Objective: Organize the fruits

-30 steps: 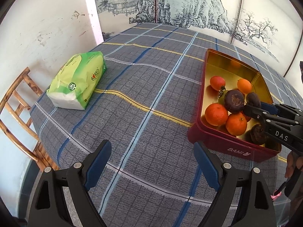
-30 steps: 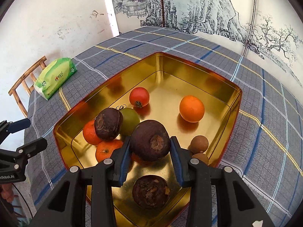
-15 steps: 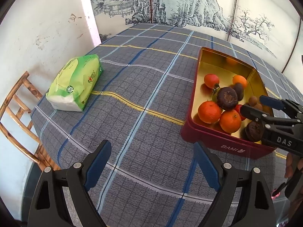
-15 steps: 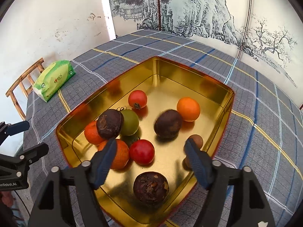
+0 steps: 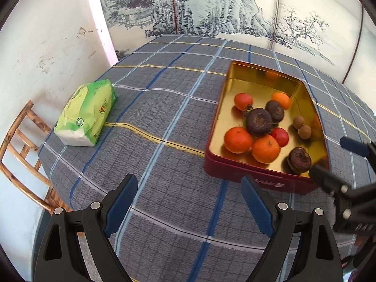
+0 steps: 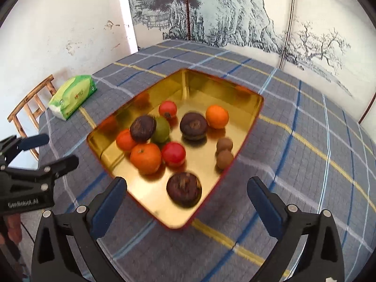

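Note:
A red tin with a gold inside [image 5: 244, 176] [image 6: 249, 101] stands on the checked tablecloth and holds several fruits: oranges [image 6: 146, 158], red fruits [image 6: 173, 154], a green one [image 6: 162, 129], dark brown ones [image 6: 193, 124] and two small brown ones [image 6: 224, 159]. My right gripper [image 6: 186, 198] is open and empty, drawn back above the tin's near corner; it also shows in the left wrist view [image 5: 338, 159]. My left gripper [image 5: 188, 202] is open and empty over bare cloth left of the tin.
A green tissue pack [image 5: 87, 112] [image 6: 72, 96] lies near the table's left edge. A wooden chair [image 5: 21, 155] stands beside the table by the white wall. A painted screen stands behind the table.
My right gripper opened and let go of a dark brown fruit, which now lies in the tin by an orange. Both grippers have drawn back from the tin.

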A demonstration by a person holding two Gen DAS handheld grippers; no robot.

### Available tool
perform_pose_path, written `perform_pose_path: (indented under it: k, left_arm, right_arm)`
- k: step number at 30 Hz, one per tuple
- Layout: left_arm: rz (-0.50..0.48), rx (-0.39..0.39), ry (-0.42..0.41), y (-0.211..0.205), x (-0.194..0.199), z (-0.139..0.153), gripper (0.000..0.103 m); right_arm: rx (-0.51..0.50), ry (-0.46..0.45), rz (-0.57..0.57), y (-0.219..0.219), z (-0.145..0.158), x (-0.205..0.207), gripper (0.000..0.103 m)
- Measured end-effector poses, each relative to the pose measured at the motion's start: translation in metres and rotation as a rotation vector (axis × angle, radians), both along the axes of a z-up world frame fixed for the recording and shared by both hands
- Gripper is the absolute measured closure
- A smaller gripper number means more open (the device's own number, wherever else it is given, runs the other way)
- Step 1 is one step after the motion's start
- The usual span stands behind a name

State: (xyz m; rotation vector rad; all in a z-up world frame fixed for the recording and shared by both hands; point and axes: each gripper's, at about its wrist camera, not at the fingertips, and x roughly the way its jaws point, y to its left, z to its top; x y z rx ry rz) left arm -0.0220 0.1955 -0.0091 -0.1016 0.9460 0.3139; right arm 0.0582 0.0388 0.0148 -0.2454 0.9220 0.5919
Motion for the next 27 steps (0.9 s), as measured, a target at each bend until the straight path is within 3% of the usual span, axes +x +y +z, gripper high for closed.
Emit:
perform_pose_path:
  k: [27]
  left_arm:
    - [-0.054, 0.010, 0.027, -0.029, 0.013, -0.001, 0.014]
  right_arm:
    - [-0.069, 0.020, -0.032, -0.019, -0.017, -0.017, 0.001]
